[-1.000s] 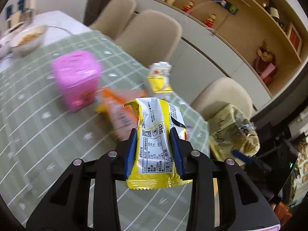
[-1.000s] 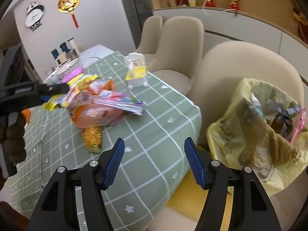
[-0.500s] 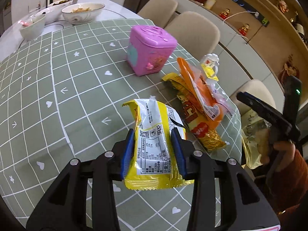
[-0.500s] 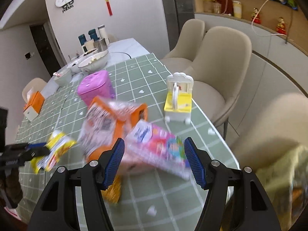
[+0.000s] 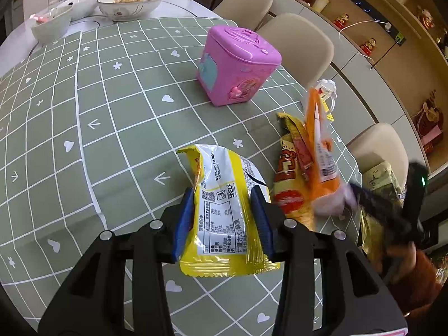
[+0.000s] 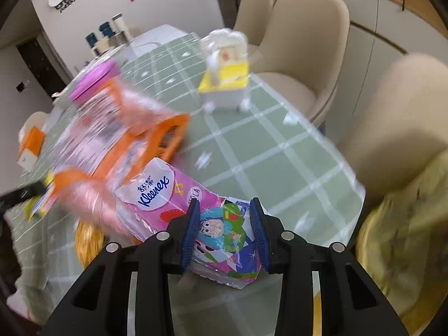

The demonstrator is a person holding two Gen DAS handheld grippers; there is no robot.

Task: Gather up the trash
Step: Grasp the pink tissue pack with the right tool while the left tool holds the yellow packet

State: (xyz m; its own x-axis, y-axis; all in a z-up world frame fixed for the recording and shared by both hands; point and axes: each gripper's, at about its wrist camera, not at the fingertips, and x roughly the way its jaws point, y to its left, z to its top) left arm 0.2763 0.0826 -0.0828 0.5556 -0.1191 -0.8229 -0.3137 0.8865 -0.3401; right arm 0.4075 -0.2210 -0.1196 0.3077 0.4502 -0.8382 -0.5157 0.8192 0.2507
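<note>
My left gripper [image 5: 224, 221] is shut on a yellow and white snack wrapper [image 5: 224, 212], held above the green checked tablecloth [image 5: 112, 128]. My right gripper [image 6: 225, 235] is shut on a pink Kleenex tissue pack wrapper [image 6: 179, 204] at the table's near corner. An orange wrapper [image 6: 120, 140] and a yellow-red snack bag [image 5: 288, 173] lie beside it. The yellow trash bag [image 6: 403, 238] sits on the chair to the right and also shows in the left wrist view [image 5: 383, 179].
A pink toy box [image 5: 238, 64] and a small white and yellow toy [image 6: 226, 81] stand on the table. Bowls [image 5: 128, 2] sit at the far end. Beige chairs [image 6: 305, 42] line the right side. An orange tissue box [image 6: 30, 145] lies far left.
My right gripper moved in from the table's edge and closed on the pink tissue wrapper. My left gripper, still holding the yellow wrapper, turned away from the trash bag back over the table.
</note>
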